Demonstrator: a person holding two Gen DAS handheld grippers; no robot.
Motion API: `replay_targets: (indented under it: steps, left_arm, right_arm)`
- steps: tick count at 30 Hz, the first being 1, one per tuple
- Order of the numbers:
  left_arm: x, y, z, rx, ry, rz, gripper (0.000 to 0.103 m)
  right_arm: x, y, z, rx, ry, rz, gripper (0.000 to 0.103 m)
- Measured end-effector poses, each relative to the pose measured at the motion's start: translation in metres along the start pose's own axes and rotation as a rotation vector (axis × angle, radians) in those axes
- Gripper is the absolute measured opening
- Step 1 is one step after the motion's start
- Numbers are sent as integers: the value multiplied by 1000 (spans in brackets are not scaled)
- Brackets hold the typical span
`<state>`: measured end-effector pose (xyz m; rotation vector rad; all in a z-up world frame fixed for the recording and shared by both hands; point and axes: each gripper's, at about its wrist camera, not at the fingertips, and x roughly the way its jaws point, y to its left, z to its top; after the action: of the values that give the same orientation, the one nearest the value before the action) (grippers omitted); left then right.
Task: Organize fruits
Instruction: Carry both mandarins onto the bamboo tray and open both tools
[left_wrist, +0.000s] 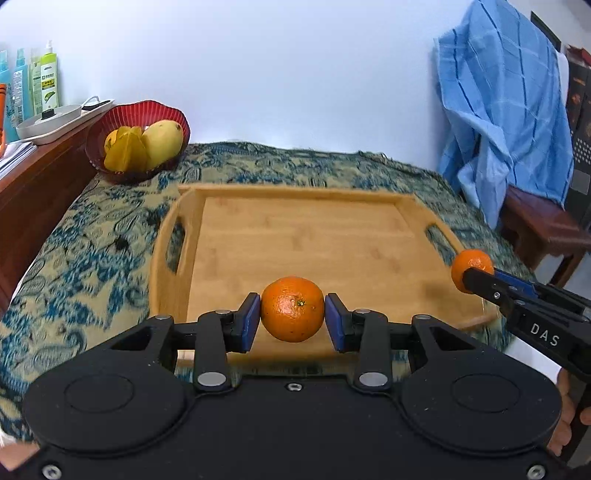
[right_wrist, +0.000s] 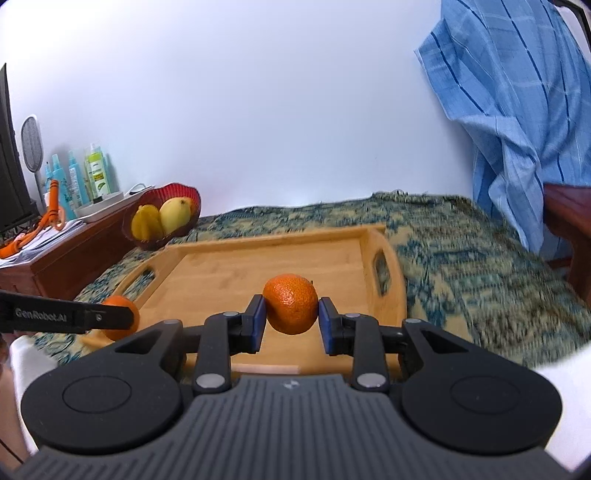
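Left gripper (left_wrist: 291, 318) clamped on a mandarin (left_wrist: 291, 314), blue pads pressing its two flanks, fruit lifted clear of the surface. Right gripper (right_wrist: 291, 320) likewise clamped on a second mandarin (right_wrist: 291, 303), seen from the left view off to the right and slightly ahead. Directly beyond both sets of fingertips, an empty wooden tray (left_wrist: 406, 201), handles at its left and right ends, long axis running across the line of the fingers. Farther ahead and to the left, past the tray's far left corner, a red fruit basket (left_wrist: 110, 122) holding a mango (left_wrist: 162, 138) and a starfruit (left_wrist: 123, 153) on the patterned cloth (left_wrist: 74, 266). Likely destination that basket: ahead-left of both grippers, left hand nearer, right hand needing to cross over the tray.
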<state>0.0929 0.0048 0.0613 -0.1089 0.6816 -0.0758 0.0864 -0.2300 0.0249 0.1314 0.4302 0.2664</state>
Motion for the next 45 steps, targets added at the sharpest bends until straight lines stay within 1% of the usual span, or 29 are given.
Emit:
replay_targets:
  steps: [3, 6, 11, 17, 21, 24, 27, 29, 32, 33, 35, 41, 45]
  left_arm:
    - [17, 4, 19, -15, 3, -3, 36]
    - [33, 7, 38, -28, 19, -9, 36]
    - [60, 11, 66, -14, 0, -14, 36]
    - [108, 22, 84, -9, 5, 2, 36]
    - [144, 34, 90, -24, 31, 20, 36]
    - [162, 39, 97, -31, 49, 5, 36]
    - [173, 38, 101, 6, 52, -7, 36]
    - [177, 37, 102, 20, 58, -3, 36]
    - [183, 40, 101, 8, 71, 1, 36]
    - [186, 41, 100, 3, 77, 4, 36]
    - [188, 43, 98, 3, 82, 10, 36]
    - [188, 39, 95, 31, 66, 15, 37]
    - [187, 39, 94, 35, 59, 12, 37]
  right_arm:
    - [26, -7, 14, -2, -2, 4, 34]
    - [52, -17, 25, 30, 3, 14, 34]
    - [91, -31, 38, 76, 10, 8, 34]
    - [130, -37, 51, 30, 38, -19, 34]
    - [157, -42, 59, 48, 64, -20, 34]
    - [174, -42, 59, 45, 95, -26, 34]
    - [184, -39, 56, 16, 115, -38, 34]
    - [187, -39, 55, 20, 133, -34, 34]
    - [189, -41, 55, 30, 144, -29, 34]
    - [189, -41, 55, 30, 144, -30, 32]
    - [190, -41, 54, 30, 143, -33, 32]
    - [189, -37, 53, 1, 146, -42, 32]
    - [188, -37, 53, 3, 146, -42, 32]
